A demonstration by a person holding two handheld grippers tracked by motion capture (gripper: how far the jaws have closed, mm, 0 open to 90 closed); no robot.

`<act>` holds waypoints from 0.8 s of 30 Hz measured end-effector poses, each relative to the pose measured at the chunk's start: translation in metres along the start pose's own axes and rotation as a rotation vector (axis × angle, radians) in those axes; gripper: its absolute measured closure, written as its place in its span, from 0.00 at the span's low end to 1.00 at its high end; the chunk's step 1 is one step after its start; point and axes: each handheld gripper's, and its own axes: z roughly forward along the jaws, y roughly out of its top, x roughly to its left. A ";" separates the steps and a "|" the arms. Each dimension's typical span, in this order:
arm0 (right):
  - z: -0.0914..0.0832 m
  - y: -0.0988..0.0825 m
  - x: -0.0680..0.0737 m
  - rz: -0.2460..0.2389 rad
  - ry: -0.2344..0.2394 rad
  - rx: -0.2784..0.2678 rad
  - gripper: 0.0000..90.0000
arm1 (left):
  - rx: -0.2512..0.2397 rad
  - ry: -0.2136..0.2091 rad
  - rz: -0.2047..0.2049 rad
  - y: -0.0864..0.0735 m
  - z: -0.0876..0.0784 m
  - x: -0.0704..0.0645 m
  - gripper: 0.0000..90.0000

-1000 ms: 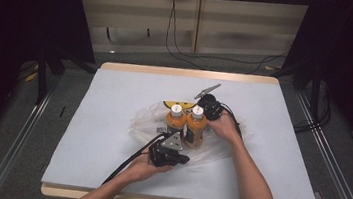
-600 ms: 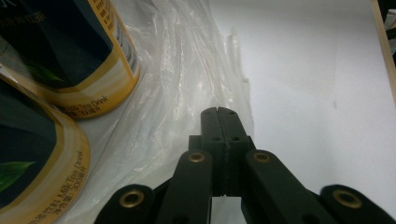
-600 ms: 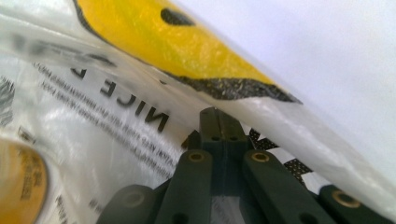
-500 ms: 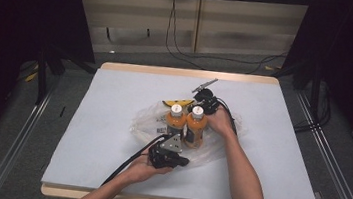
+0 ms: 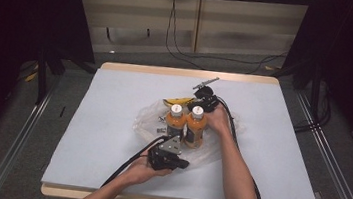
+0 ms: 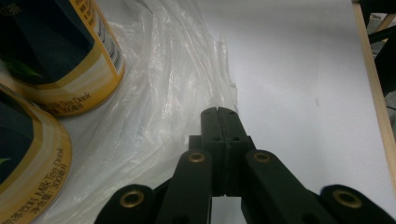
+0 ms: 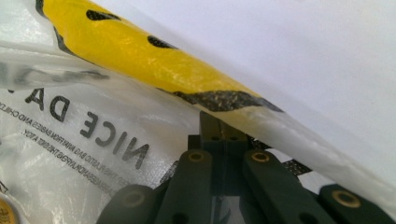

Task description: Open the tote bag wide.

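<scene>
Two orange drink bottles (image 5: 176, 122) (image 5: 195, 127) with white caps stand side by side on a clear plastic bag (image 5: 147, 121) at the middle of the white table (image 5: 104, 101). A yellow item with black marks (image 5: 178, 101) lies just behind them under the film. My left gripper (image 5: 184, 165) sits at the bag's near edge, jaws together on the film (image 6: 154, 93) beside the bottles' labels (image 6: 60, 56). My right gripper (image 5: 195, 101) is behind the right bottle. Its shut tips (image 7: 217, 123) are tucked under printed plastic (image 7: 70, 140) against the yellow item (image 7: 140, 60).
The table's wooden rim (image 5: 192, 73) runs along the back, with cables on the floor beyond. Metal rails (image 5: 18, 147) flank the table on both sides. White tabletop (image 6: 289, 70) stretches to the right of the left gripper.
My right gripper has edged slightly back and left toward the yellow item. The left hand and the bottles have stayed where they were.
</scene>
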 end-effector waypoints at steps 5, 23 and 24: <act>0.001 0.002 0.000 0.019 -0.016 0.003 1.00 | 0.006 -0.008 0.008 0.000 0.000 -0.001 1.00; 0.011 0.011 -0.006 0.064 -0.054 -0.035 1.00 | 0.024 -0.045 0.025 0.002 -0.002 -0.008 1.00; 0.011 0.010 -0.006 0.063 -0.056 -0.038 1.00 | 0.025 -0.045 0.023 0.002 -0.003 -0.008 1.00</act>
